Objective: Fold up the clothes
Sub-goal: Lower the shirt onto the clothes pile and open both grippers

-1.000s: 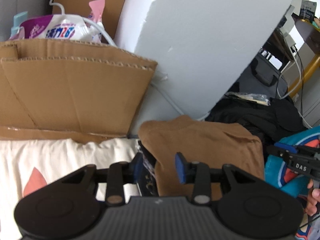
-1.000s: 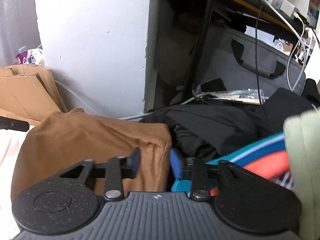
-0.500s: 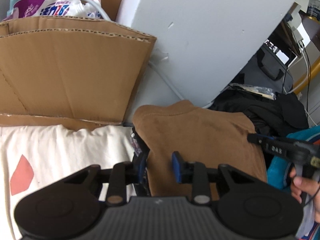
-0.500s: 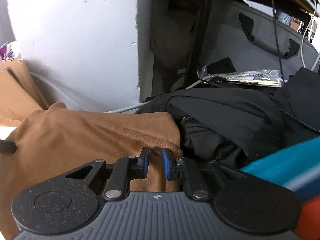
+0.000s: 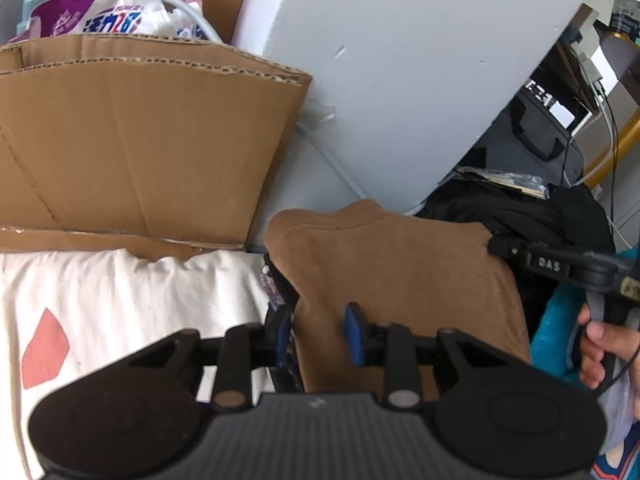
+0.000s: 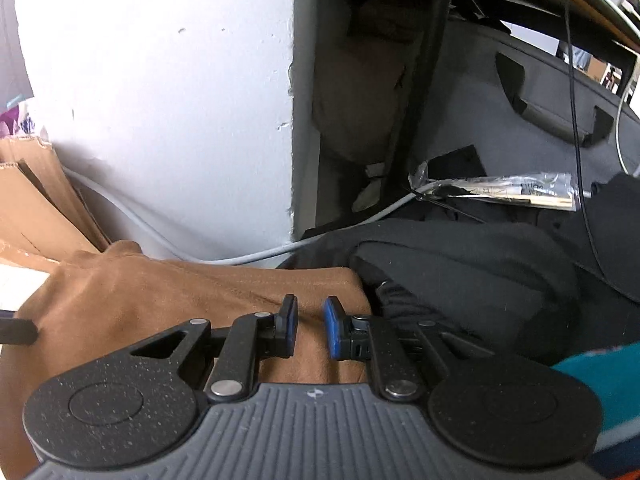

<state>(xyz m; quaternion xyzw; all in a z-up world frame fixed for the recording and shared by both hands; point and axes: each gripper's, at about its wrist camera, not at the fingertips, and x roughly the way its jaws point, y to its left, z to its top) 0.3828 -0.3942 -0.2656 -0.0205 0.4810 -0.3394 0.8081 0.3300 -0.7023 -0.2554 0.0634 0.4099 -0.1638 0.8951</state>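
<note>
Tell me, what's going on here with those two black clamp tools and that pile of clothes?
A person is folding laundry with a handheld gripper in each hand. Both work on the folded brown cotton garment: the left gripper has its jaws around the garment's left edge, beside a cream T-shirt with a pink patch, and the right gripper sits over its right edge, next to heaped black clothes. Both jaws have just been closing, with brown cloth between them.

White wall corner (image 6: pixel 168 92) — flattened cardboard (image 5: pixel 132 144) against it
</note>
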